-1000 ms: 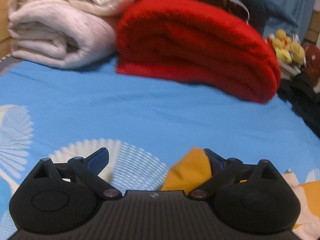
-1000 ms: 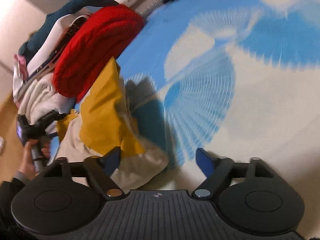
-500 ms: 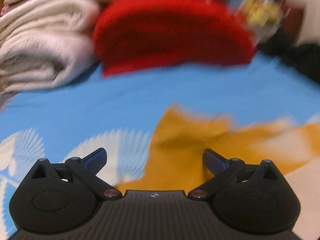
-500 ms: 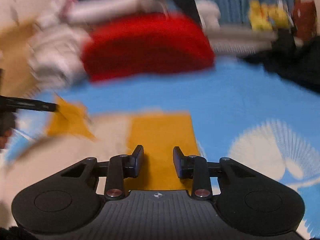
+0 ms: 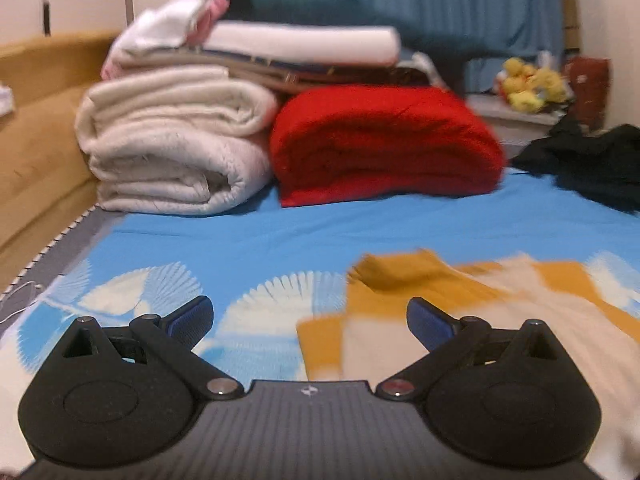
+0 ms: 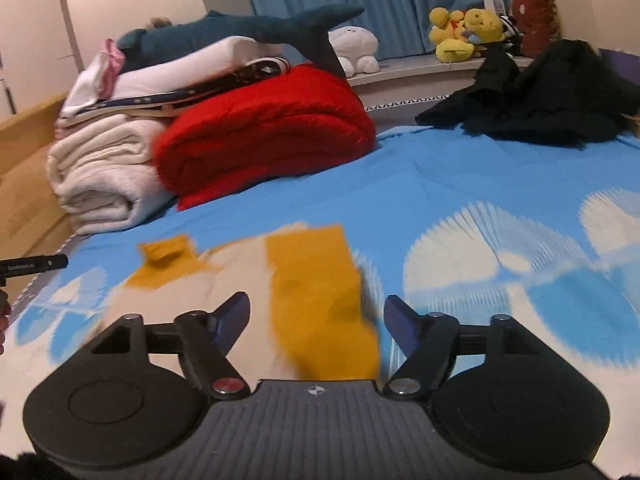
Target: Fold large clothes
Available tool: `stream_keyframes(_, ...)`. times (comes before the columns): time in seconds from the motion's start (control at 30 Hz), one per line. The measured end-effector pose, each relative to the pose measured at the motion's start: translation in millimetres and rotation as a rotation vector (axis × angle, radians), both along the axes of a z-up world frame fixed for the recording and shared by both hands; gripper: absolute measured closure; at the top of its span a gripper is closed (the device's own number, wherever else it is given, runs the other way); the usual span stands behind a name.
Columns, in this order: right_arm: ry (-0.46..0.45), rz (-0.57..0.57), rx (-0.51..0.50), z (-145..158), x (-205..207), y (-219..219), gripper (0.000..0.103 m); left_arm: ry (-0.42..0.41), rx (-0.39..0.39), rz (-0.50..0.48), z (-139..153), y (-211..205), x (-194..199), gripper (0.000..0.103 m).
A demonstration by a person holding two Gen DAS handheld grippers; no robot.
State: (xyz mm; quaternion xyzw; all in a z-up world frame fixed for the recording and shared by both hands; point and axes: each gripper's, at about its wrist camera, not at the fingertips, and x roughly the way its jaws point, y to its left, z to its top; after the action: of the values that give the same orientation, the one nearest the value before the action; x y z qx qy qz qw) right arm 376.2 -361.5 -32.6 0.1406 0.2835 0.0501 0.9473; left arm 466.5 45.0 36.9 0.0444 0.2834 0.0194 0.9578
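Note:
A mustard-yellow and cream garment [image 5: 460, 304] lies flat on the blue patterned bedsheet [image 5: 280, 236]. In the left wrist view it is ahead and to the right of my left gripper [image 5: 310, 316], which is open and empty above the sheet. In the right wrist view the garment [image 6: 304, 280] lies straight ahead, its yellow sleeve running between the fingers of my right gripper [image 6: 316, 316], which is open and holds nothing. The near part of the garment is hidden behind both gripper bodies.
A folded red blanket [image 6: 264, 140] and folded white quilts [image 6: 104, 172] are stacked at the bed's far side, with a plush shark [image 6: 248, 28] on top. Dark clothes [image 6: 552, 100] lie at the far right. A wooden bed frame [image 5: 36, 136] borders the left.
Both grippers have pulled back and up from the garment. The right gripper, nearly closed half a second ago, has opened wide. The garment now lies spread flat on the sheet.

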Motion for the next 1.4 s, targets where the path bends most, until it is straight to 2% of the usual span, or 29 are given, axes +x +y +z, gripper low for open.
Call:
stream_keyframes(0.1,-0.022,-0.011,-0.061,5.7,-72.3,25.5,0.012,-0.01,-0.039,-0.026,12.1,-20.1,-94.5,0.0)
stream_keyframes(0.17,-0.038,-0.011,-0.142,0.2,-116.8,47.8,0.004,0.009,-0.054,-0.005,6.0,-38.8,-149.0,0.0)
stream_keyframes(0.23,-0.078,-0.031,-0.189,-9.0,-152.0,65.8,0.003,0.02,-0.042,0.006,-8.4,-55.3,-193.4,0.0)
stream_keyframes(0.3,-0.081,-0.053,-0.239,-15.6,-176.4,80.8,0.003,0.044,-0.036,0.032,-24.2,-65.3,-221.1,0.0)
stream_keyframes(0.4,-0.086,-0.017,-0.304,-21.8,-198.2,101.0,0.003,0.072,-0.055,0.048,-43.5,-71.1,-249.2,0.0)
stream_keyframes(0.47,-0.094,-0.006,-0.317,-23.9,-209.3,107.5,0.003,0.066,-0.032,0.064,-50.3,-74.2,-258.5,0.0)
stream_keyframes(0.6,-0.074,-0.016,-0.309,-31.2,-218.3,111.6,0.003,0.074,-0.085,0.093,-55.1,-69.4,-266.1,0.0)
stream_keyframes(0.7,-0.053,-0.024,-0.294,-38.0,-220.1,111.3,0.003,0.061,-0.057,0.093,-53.6,-70.5,-266.5,0.0)
stream_keyframes(1.4,-0.03,-0.023,-0.297,-48.6,-191.3,122.3,0.003,0.12,-0.05,0.069,-65.2,-78.8,-239.2,0.0)
